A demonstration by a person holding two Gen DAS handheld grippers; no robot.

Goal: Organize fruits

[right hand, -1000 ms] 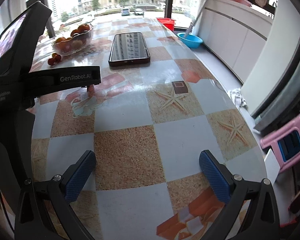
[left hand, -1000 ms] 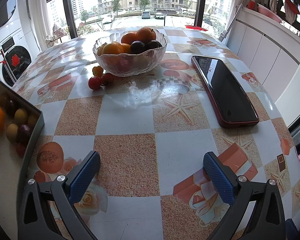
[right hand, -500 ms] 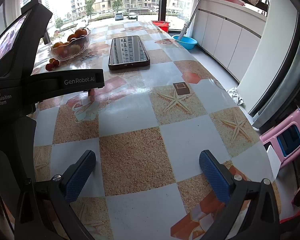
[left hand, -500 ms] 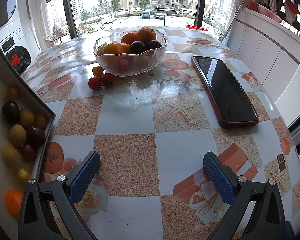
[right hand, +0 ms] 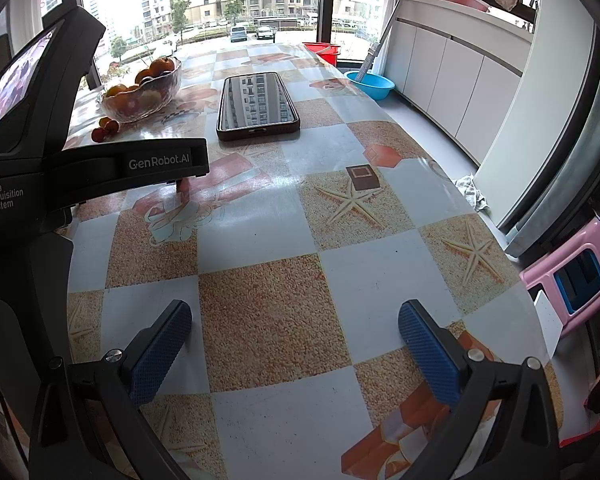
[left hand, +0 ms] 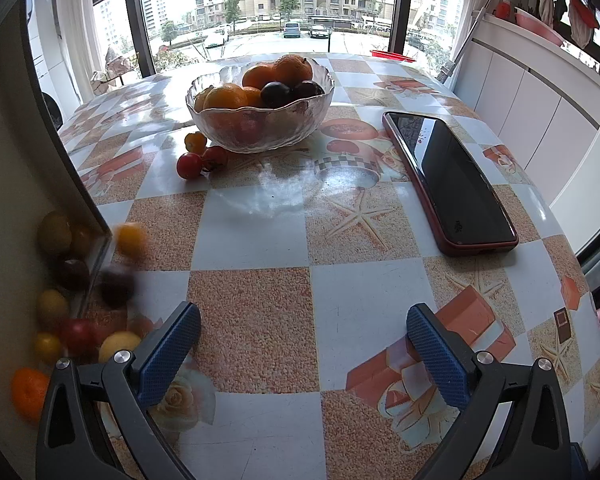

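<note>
One glass bowl (left hand: 260, 120) at twelve o'clock, three cherry tomatoes (left hand: 202, 156) at its seven o'clock, one phone (left hand: 448, 180) at two o'clock, two open grippers, empty.

Daylight pours in from the big windows (left hand: 268, 4) at the far end, bright enough that the sky outside washes out to white. It lays a broad sheen across the glossy surface (left hand: 260, 196), strongest just in front of the glass bowl (left hand: 260, 120), and the dark phone (right hand: 258, 102) mirrors the buildings outside. Shadows are soft and short, falling toward the viewer. Both views bend heavily at the rim, with straight frames curving and the corners going black. The middle of each view is sharp, but the small fruits (left hand: 118, 276) at the left edge of the left wrist view are smeared with motion blur.
</note>
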